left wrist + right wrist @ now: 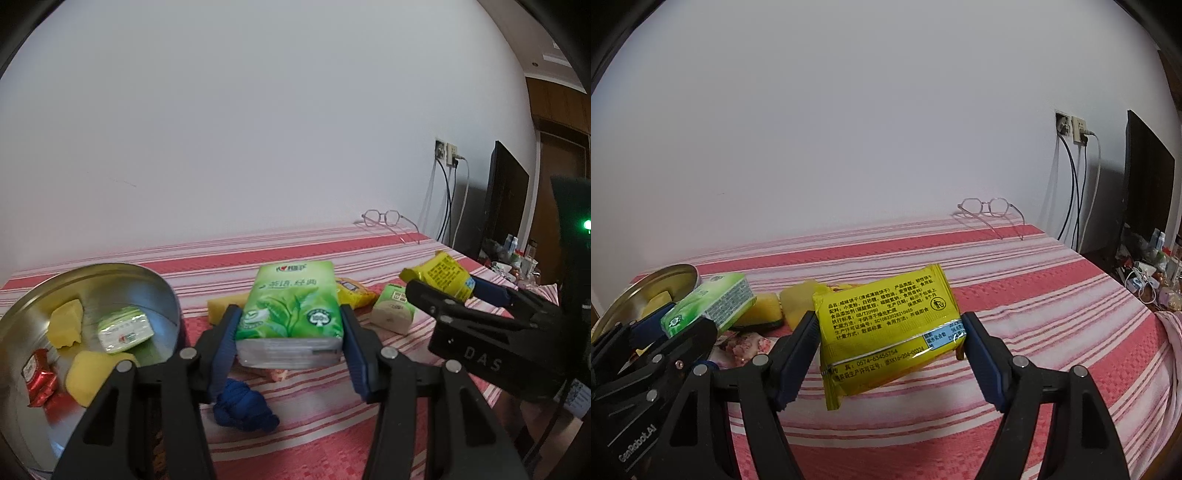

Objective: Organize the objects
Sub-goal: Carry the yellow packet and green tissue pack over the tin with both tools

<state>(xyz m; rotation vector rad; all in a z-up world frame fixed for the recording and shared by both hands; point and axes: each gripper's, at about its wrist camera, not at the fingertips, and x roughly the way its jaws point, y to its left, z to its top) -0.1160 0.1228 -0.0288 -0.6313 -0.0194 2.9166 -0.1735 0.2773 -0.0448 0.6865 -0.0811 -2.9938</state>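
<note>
My left gripper (290,332) is shut on a green tissue pack (291,306) and holds it above the striped cloth, just right of a round metal tin (162,291). The tin holds yellow sponge pieces (66,321), a small green tissue pack (125,328) and a red wrapped snack (38,376). My right gripper (890,332) is shut on a yellow biscuit packet (886,321), lifted above the cloth. In the left wrist view the right gripper (458,295) and its packet (439,275) show at right. The left gripper (674,328) with its green pack (709,302) shows at left in the right wrist view.
On the red-and-white striped cloth (1034,314) lie a blue knotted cord (243,406), a yellow sponge (221,310), another yellow packet (352,291), a small tissue pack (393,308) and glasses (990,212) by the wall. A dark monitor (1148,177) and clutter stand at right.
</note>
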